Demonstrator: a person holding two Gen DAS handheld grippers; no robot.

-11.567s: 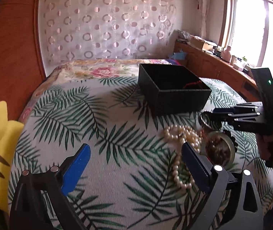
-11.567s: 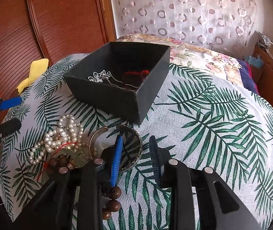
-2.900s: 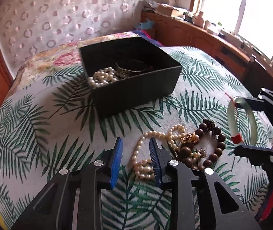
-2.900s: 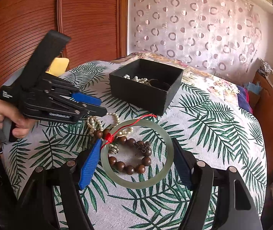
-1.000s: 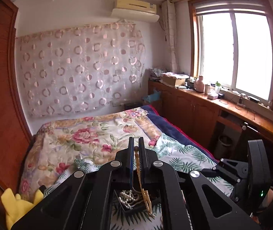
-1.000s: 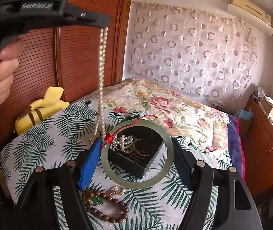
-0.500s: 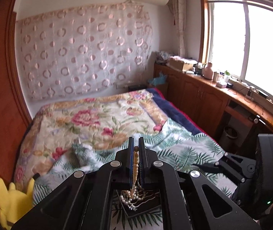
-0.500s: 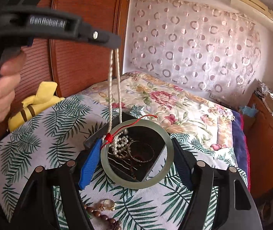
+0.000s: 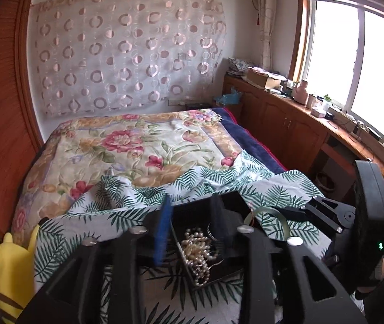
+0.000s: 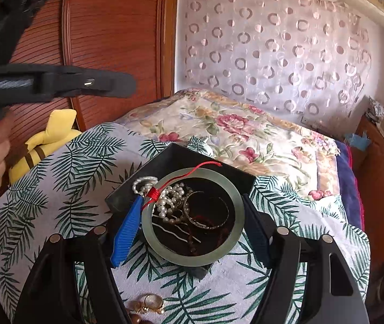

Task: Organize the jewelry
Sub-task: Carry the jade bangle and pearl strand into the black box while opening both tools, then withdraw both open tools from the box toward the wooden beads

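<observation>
whereas half a second ago the left gripper [image 9: 190,225] was pinching a hanging pearl necklace [image 9: 198,253] between closed fingers, its fingers are now standing apart and empty, and the necklace is lying heaped inside the black box [image 10: 181,159]. seen from the left wrist, the pearls are sitting below and between the two spread fingers, with the blue pad [image 9: 162,232] to their left. part of the strand is draping over the near wall of the box.

meanwhile the right gripper [image 10: 190,228] is holding the green jade bangle [image 10: 192,259] across its width, as in the earlier frames, with the blue pad pressing one side and the dark pad the other. the bangle is hovering flat above the open box, so that the pearls, a thin metal bangle [image 10: 205,212] and a silver hairpin [image 10: 174,232] are showing through its ring. a red cord [image 10: 155,193] is trailing from the bangle's left side.

on the palm-leaf cloth [image 10: 65,189], near the right gripper's base, gold earrings [image 10: 148,305] and brown beads are remaining outside the box. a yellow plush toy [image 10: 49,132] is resting at the bed's edge.
</observation>
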